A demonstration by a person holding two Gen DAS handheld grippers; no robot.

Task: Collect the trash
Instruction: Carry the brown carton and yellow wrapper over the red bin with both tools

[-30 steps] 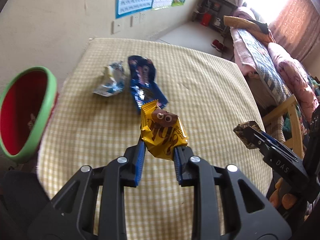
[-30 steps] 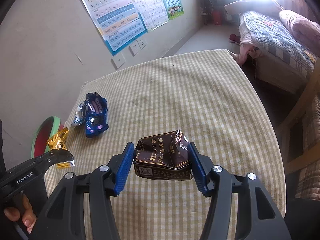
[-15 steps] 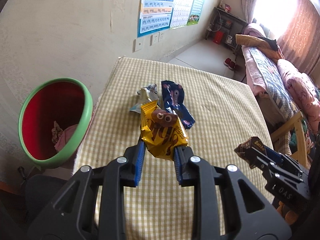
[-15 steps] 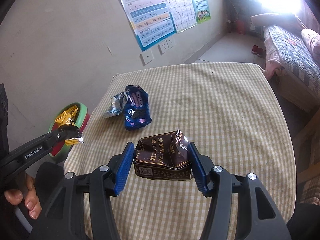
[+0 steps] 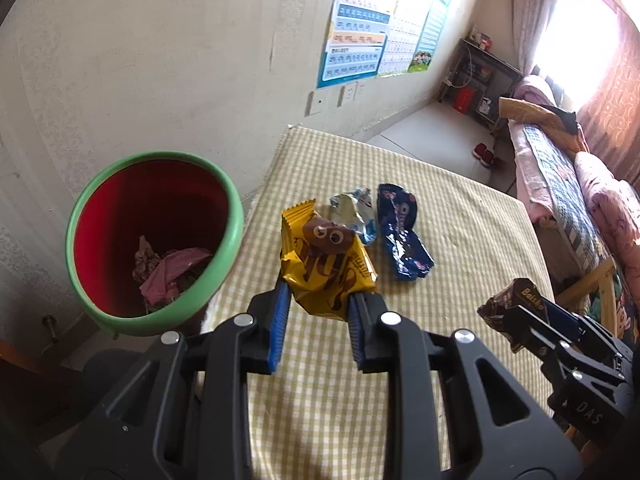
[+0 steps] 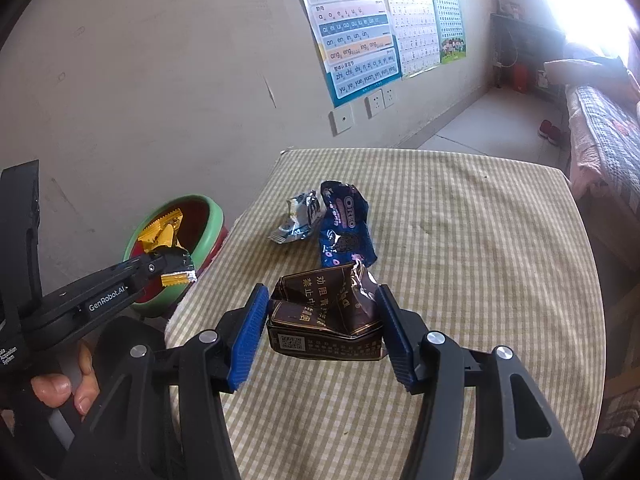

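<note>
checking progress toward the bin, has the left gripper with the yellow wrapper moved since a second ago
Yes. The left gripper has swung toward the green-rimmed bin: in the right wrist view the yellow wrapper now overlaps the bin's red inside.

A green-rimmed bin (image 5: 154,240), red inside, sits at the frame's left. The tablecloth (image 5: 460,216) is yellow-and-cream check. At centre lie a yellow wrapper (image 5: 326,268) and a dark blue wrapper (image 5: 402,236).

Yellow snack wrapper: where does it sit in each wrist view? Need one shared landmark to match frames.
Left wrist: crinkled yellow snack wrapper sits centre frame, clamped in the left gripper, right of the green-rimmed red bin.
Right wrist: far left, at the left gripper's tip, in front of the bin's opening.
Shared landmark: dark blue Oreo wrapper lying on the checked tablecloth.
</note>
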